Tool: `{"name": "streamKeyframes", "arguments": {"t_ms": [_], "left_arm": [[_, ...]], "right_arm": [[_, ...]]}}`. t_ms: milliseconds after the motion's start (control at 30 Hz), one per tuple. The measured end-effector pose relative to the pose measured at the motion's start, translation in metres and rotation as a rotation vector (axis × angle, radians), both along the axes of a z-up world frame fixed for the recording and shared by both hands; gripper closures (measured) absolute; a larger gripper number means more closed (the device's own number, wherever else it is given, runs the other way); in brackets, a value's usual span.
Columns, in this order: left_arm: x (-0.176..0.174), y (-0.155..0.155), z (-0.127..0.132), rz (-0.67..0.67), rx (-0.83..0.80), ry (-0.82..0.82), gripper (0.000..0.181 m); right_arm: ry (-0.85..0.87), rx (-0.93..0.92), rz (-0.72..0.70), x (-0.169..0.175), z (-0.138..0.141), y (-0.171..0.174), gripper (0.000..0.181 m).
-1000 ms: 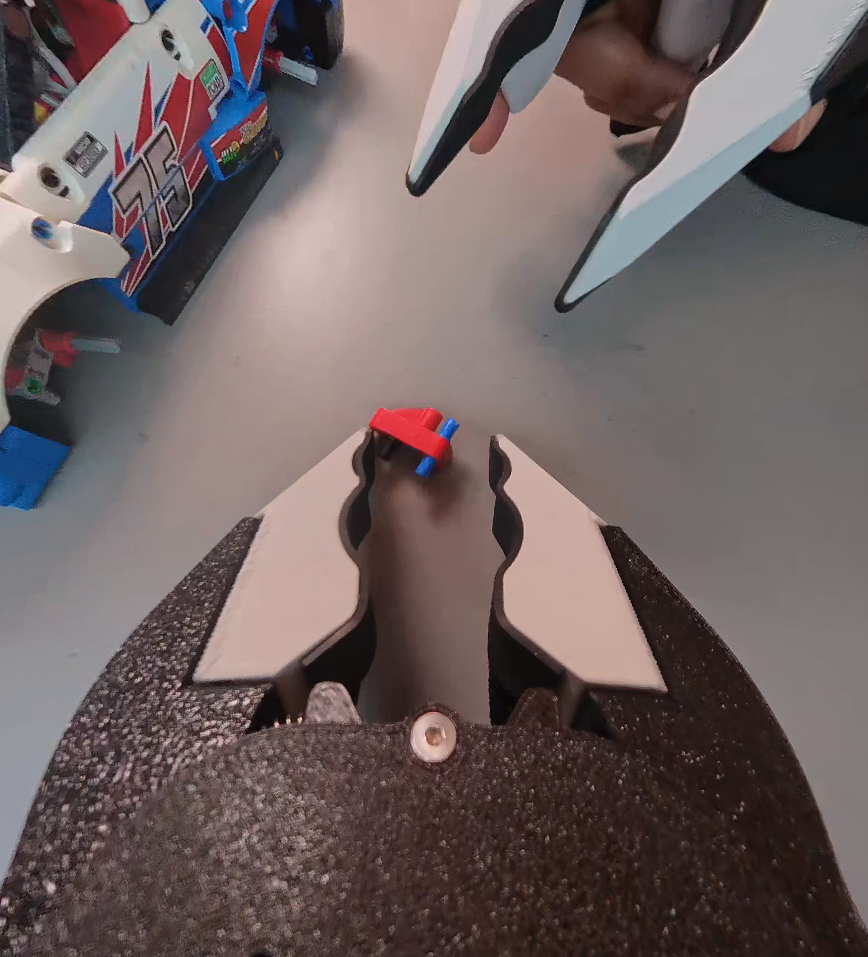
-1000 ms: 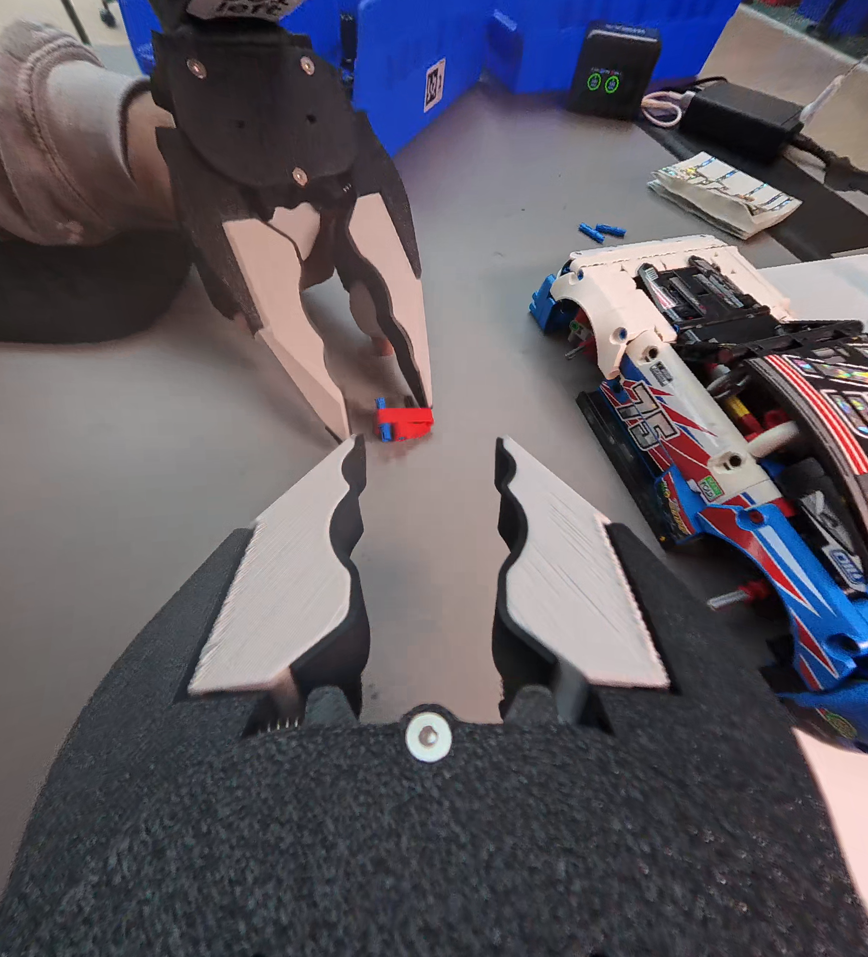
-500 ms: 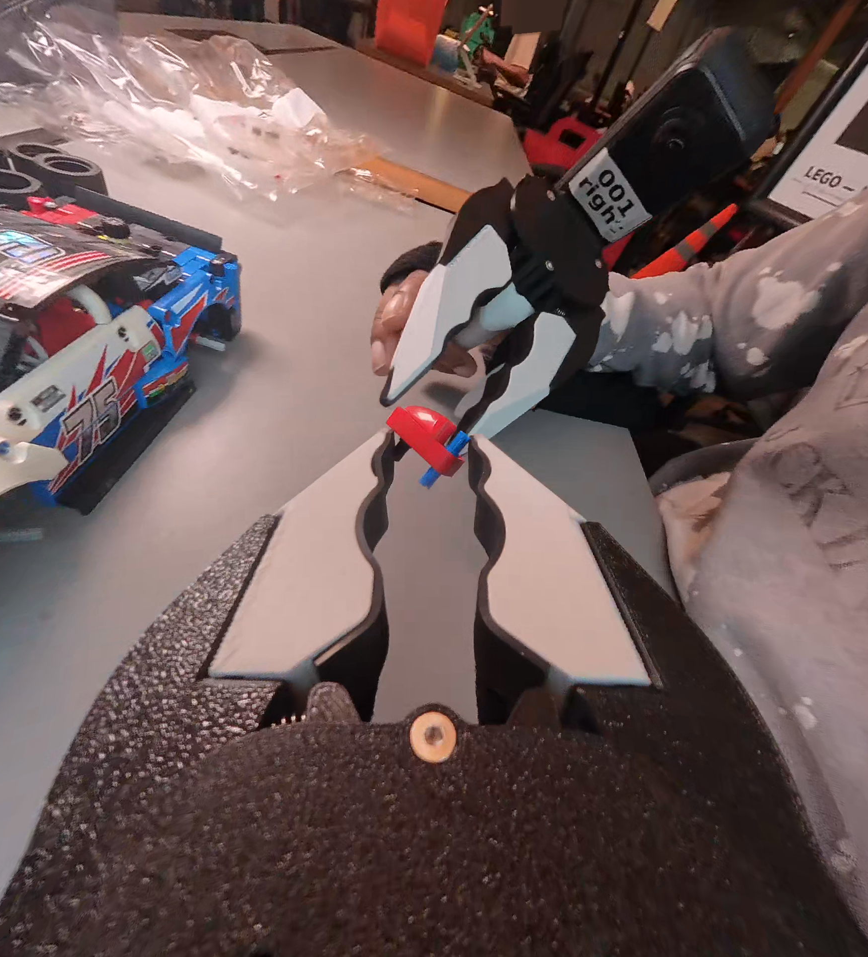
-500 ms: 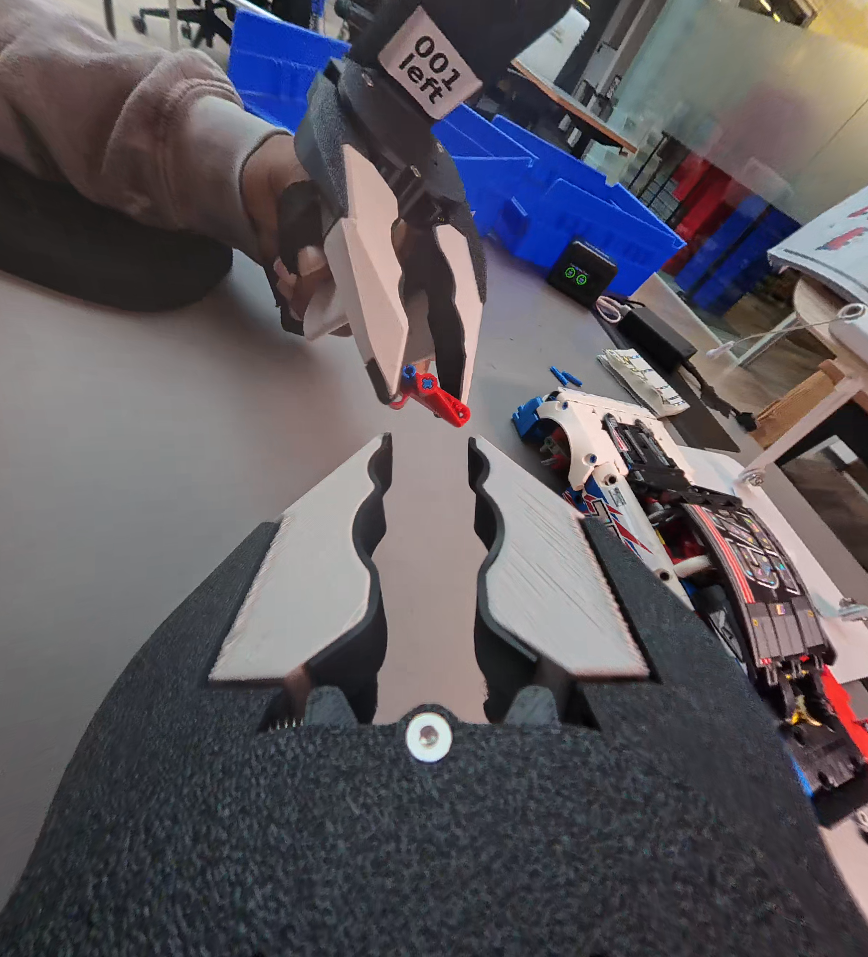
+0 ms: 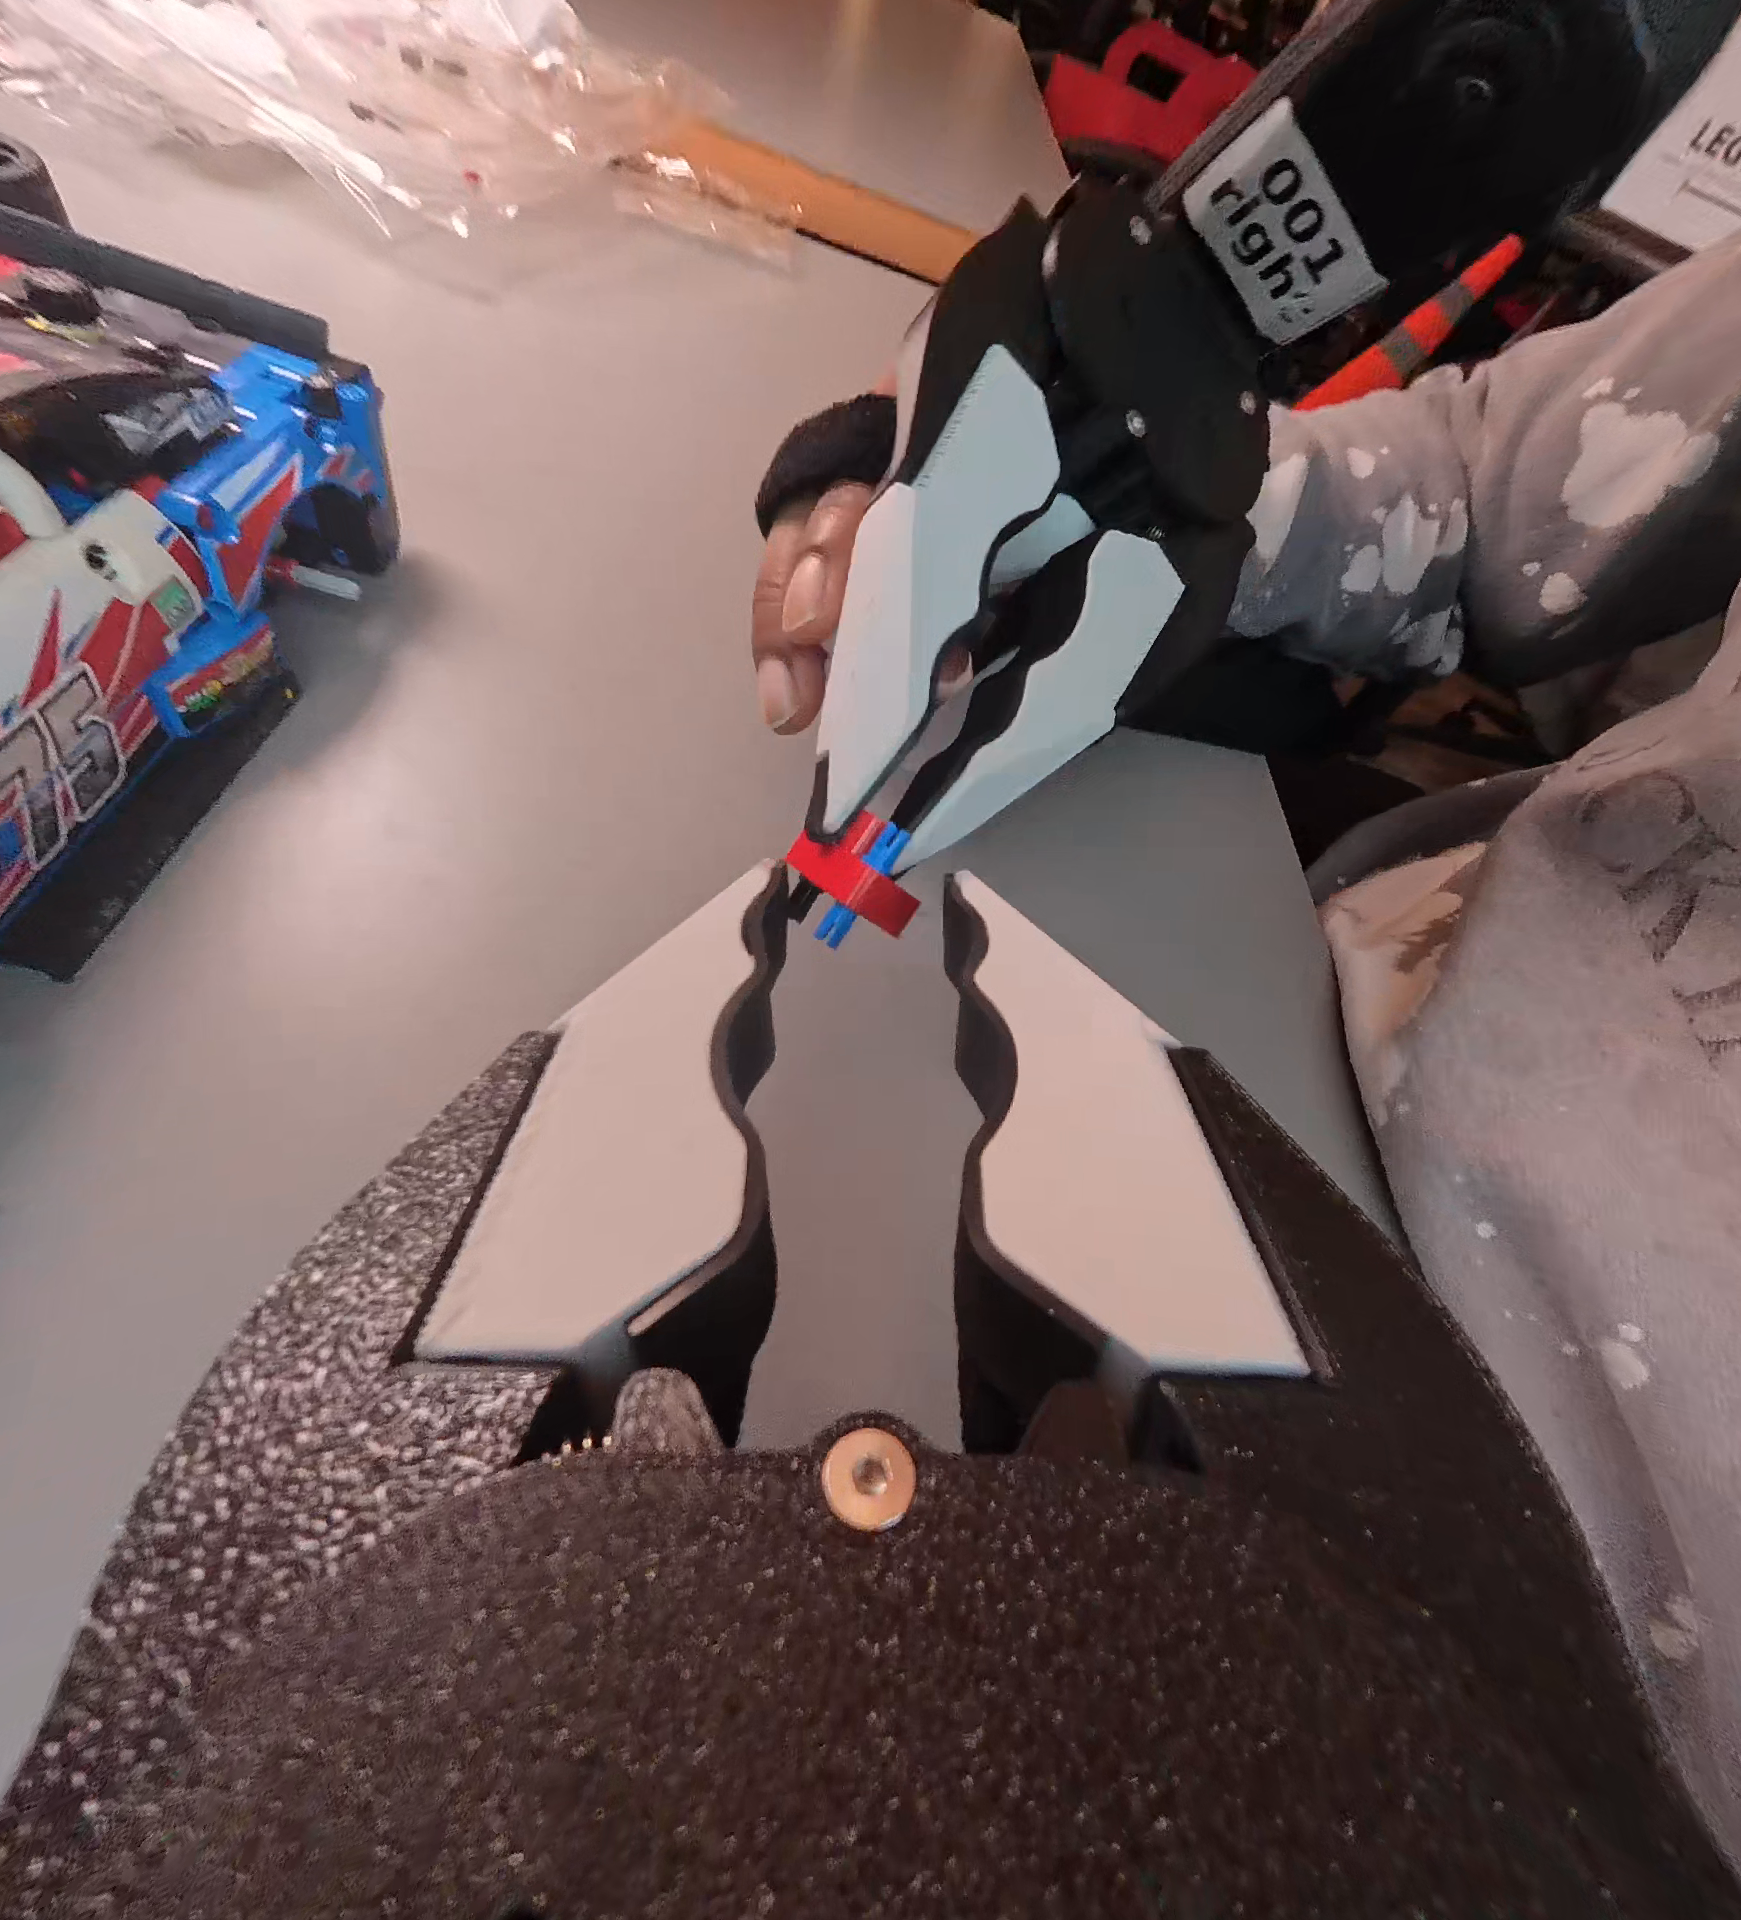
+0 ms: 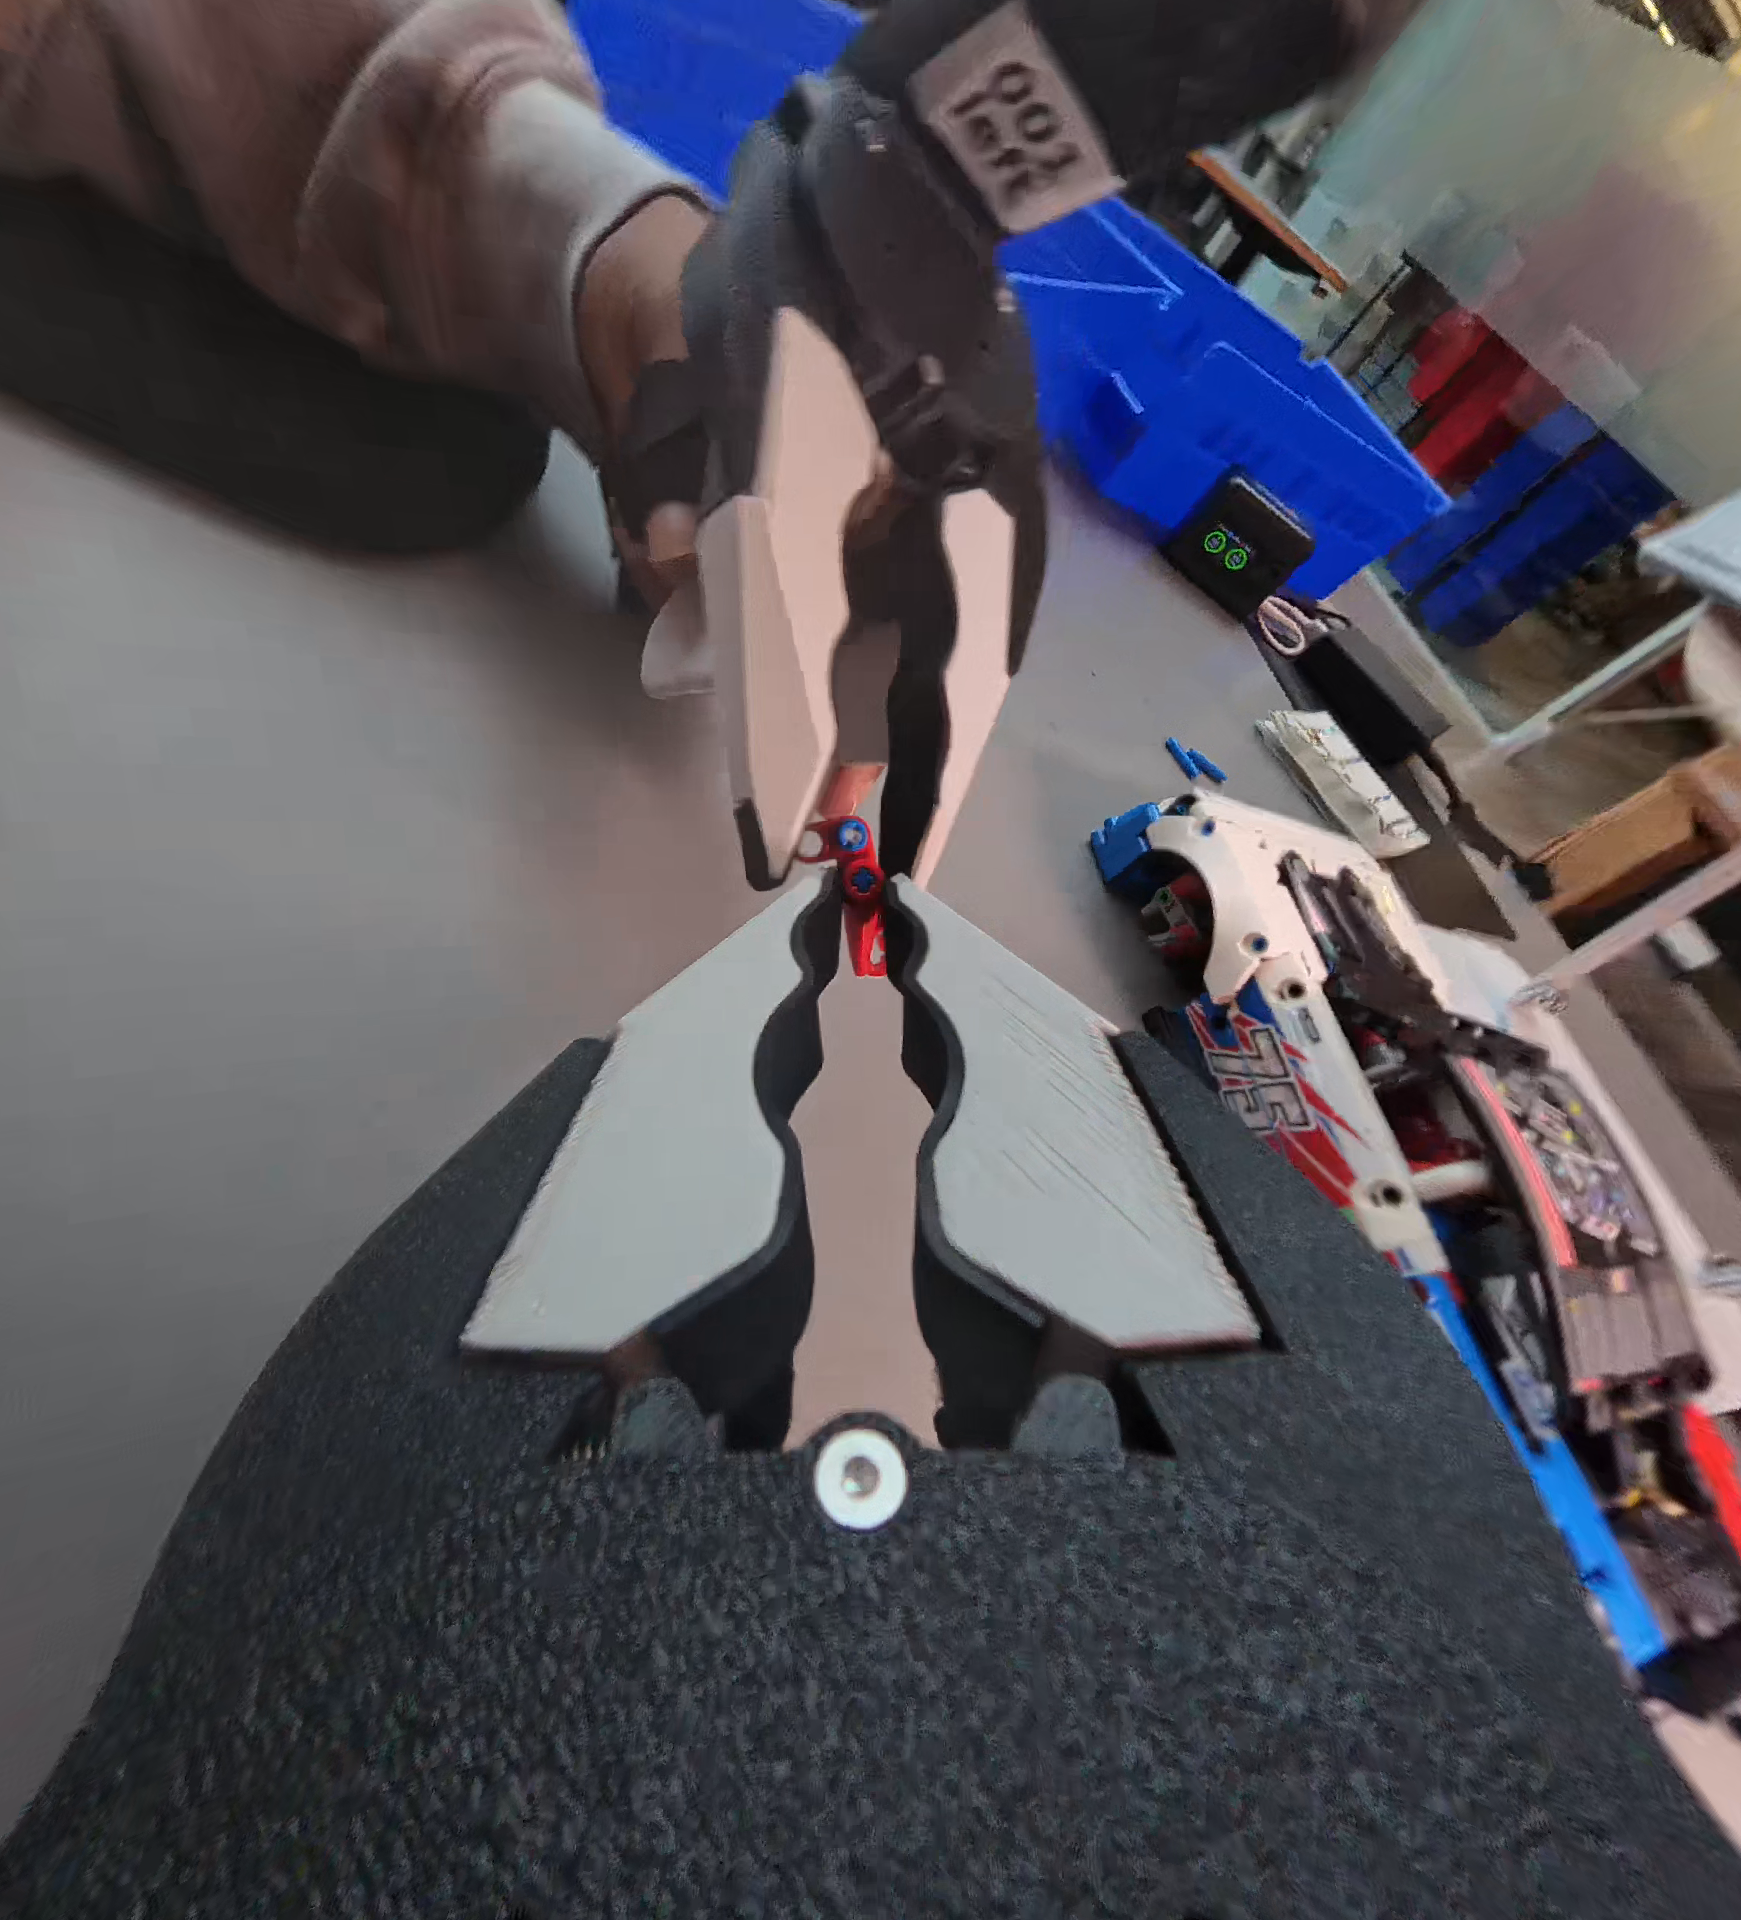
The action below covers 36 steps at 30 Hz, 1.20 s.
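A small red brick piece (image 5: 876, 902) with blue pins in it hangs in the air between both grippers, above the grey table (image 5: 533, 727). My right gripper (image 6: 861, 885) is shut on the red piece (image 6: 864, 940), pinching it at the fingertips; it also shows in the left wrist view (image 5: 871, 831), coming in from above. My left gripper (image 5: 864, 881) stands narrowly open around the piece: its left fingertip touches the red end, and a small gap shows at its right fingertip. The left gripper also shows in the right wrist view (image 6: 840, 868).
A blue, white and red brick-built race car (image 5: 87, 665) stands on the table to my left, and shows in the right wrist view (image 6: 1292, 1091). Clear plastic bags (image 5: 326, 94) lie at the back. Blue bins (image 6: 1209, 395), a black device (image 6: 1235, 545) and loose blue pins (image 6: 1193, 758) lie beyond. The grippers are tip to tip, or close to it.
The left gripper picked the red piece up off the table and lifted it. The right gripper came in and shut on it. The left jaws have since loosened slightly.
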<state>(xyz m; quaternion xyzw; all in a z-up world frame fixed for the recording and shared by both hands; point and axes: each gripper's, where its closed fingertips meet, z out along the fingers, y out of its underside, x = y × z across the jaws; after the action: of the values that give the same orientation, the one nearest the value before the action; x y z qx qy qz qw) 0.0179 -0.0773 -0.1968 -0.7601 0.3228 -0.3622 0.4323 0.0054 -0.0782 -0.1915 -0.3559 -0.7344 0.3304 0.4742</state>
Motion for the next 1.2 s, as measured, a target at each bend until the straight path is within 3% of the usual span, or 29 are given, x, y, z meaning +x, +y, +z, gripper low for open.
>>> {"name": "streamKeyframes", "arguments": {"t_ms": [33, 200, 267, 367, 867, 1033, 1100, 1133, 1200], "left_arm": [[-0.002, 0.002, 0.005, 0.018, 0.023, -0.019, 0.147], [-0.002, 0.007, 0.032, 0.076, 0.14, -0.095, 0.156], [-0.001, 0.005, 0.039, 0.07, 0.149, -0.13, 0.166], [-0.001, 0.002, 0.038, 0.059, 0.141, -0.124, 0.167], [-0.001, 0.006, 0.038, 0.066, 0.07, -0.143, 0.168], [0.001, 0.002, 0.027, 0.052, 0.023, -0.097, 0.168], [-0.01, 0.005, 0.005, 0.087, 0.011, 0.032, 0.167], [-0.012, 0.002, 0.002, 0.084, -0.007, 0.016, 0.168], [-0.013, 0.002, 0.012, 0.092, 0.001, -0.04, 0.168]], "right_arm": [[0.012, -0.107, -0.017, -0.001, 0.006, 0.005, 0.175], [0.029, -0.532, 0.006, 0.001, 0.032, 0.01, 0.175], [0.03, -0.622, 0.028, -0.001, 0.037, 0.006, 0.176], [0.003, -0.695, 0.061, 0.001, 0.036, 0.003, 0.176], [-0.038, -0.807, 0.083, 0.002, 0.033, 0.005, 0.177], [-0.065, -0.8, 0.111, 0.007, 0.031, 0.006, 0.18], [0.008, -0.867, 0.111, 0.012, 0.047, 0.018, 0.181], [0.041, -0.882, 0.114, 0.016, 0.057, 0.026, 0.181], [0.027, -0.708, 0.044, 0.019, 0.051, 0.033, 0.181]]}}
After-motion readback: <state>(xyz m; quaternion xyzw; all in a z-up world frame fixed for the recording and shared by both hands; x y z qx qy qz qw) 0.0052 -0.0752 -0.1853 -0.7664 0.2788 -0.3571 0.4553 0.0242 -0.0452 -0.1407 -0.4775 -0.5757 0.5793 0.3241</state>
